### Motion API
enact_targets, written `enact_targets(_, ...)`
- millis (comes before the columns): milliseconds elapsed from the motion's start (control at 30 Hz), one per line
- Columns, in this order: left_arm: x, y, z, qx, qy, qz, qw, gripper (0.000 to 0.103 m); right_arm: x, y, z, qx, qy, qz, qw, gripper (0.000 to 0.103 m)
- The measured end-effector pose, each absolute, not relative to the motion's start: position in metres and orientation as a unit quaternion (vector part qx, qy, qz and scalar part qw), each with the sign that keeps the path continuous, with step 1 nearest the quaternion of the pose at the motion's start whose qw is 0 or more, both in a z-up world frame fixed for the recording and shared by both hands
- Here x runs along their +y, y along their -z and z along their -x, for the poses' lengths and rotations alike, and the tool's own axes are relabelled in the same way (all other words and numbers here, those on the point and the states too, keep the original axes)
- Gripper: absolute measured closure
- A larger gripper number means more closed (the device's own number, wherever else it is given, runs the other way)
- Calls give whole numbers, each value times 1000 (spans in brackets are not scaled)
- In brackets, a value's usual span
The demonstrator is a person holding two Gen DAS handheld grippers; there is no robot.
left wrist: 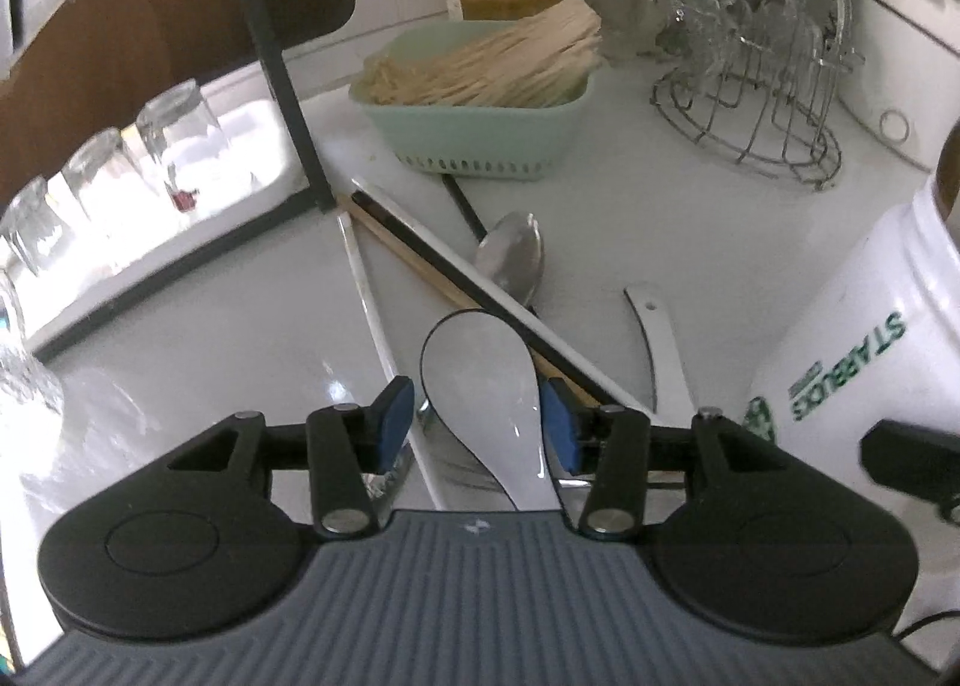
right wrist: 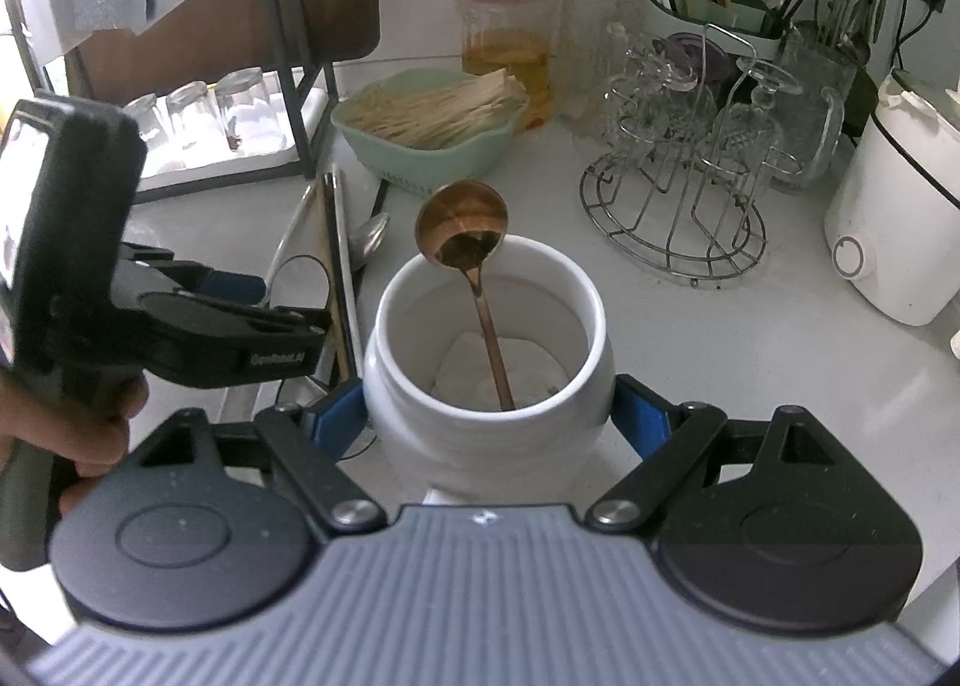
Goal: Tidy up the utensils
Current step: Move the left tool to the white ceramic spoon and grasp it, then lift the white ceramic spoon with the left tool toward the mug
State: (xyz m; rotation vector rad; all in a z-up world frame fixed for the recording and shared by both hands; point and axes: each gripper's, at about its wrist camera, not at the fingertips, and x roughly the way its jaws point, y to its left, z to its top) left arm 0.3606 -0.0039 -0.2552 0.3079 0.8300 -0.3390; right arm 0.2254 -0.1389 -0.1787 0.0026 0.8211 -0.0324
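Left wrist: chopsticks (left wrist: pixel 420 260), metal spoon (left wrist: pixel 513 257) beyond white spoon (left wrist: pixel 480 386).

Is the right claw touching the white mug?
Touching. The right wrist view shows the right claw with both blue pads pressed against the white mug.

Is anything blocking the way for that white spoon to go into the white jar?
Nothing visible blocks it. The left gripper straddles the white ceramic spoon, with the Starbucks jar just to its right, clasped by the right gripper. The jar's mouth is open; only a copper spoon leans inside, against the far rim.
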Motion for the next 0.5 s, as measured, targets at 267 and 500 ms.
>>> enact_targets(267,-12,260,-365,388,156,-162,894,49,-139,180,-221,387,14,-1,922,14)
enact_targets(500,-10,261,-369,397,152,-124,897,51,-139,180,-219,381,13,-2,924,14)
